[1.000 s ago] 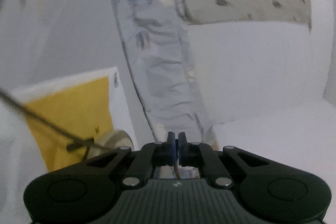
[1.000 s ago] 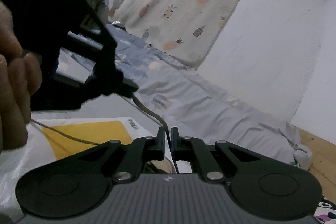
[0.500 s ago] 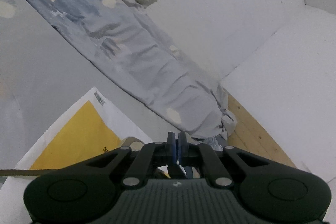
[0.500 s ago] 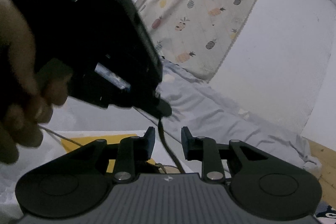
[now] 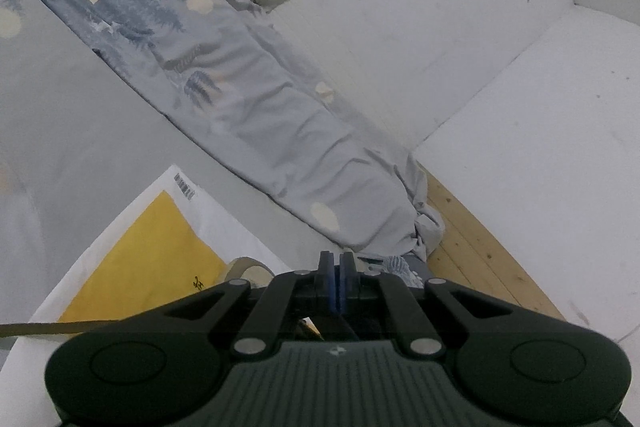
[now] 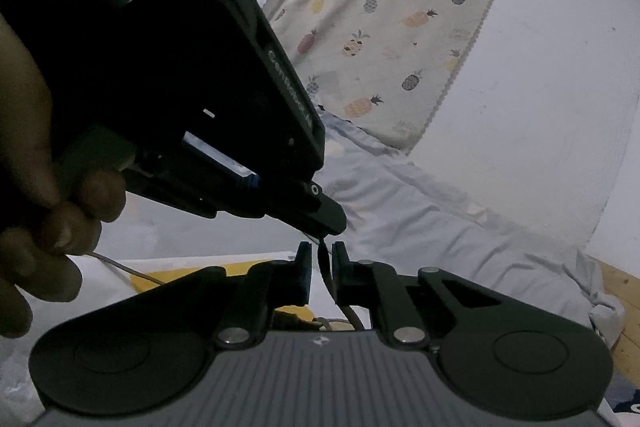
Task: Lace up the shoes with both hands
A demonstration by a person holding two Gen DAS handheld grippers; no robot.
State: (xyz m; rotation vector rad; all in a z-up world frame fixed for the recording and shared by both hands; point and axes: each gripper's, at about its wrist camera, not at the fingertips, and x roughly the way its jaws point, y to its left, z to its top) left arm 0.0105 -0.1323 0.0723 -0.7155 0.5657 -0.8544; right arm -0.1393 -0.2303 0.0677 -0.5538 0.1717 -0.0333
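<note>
The black right gripper [image 6: 322,259] is closing, its pads not yet pressing the thin dark shoelace [image 6: 323,263] that runs upright between them. Just above, the black left gripper [image 6: 326,223] pinches the lace's top end. Beyond lies rumpled grey-blue bedding [image 6: 440,219].

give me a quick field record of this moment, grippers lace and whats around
left gripper: jaws shut, pinching the lace end, held by a hand
right gripper: jaws closing, lace between them, pads not yet pressing on it
lace: dark cord hanging from the left gripper's tip down through the right gripper's gap
shoe: not clearly in view
under the work: white and yellow bag on a grey surface
behind: blue-grey patterned bedding, pineapple curtain, white wall
floor: wood boards
</note>
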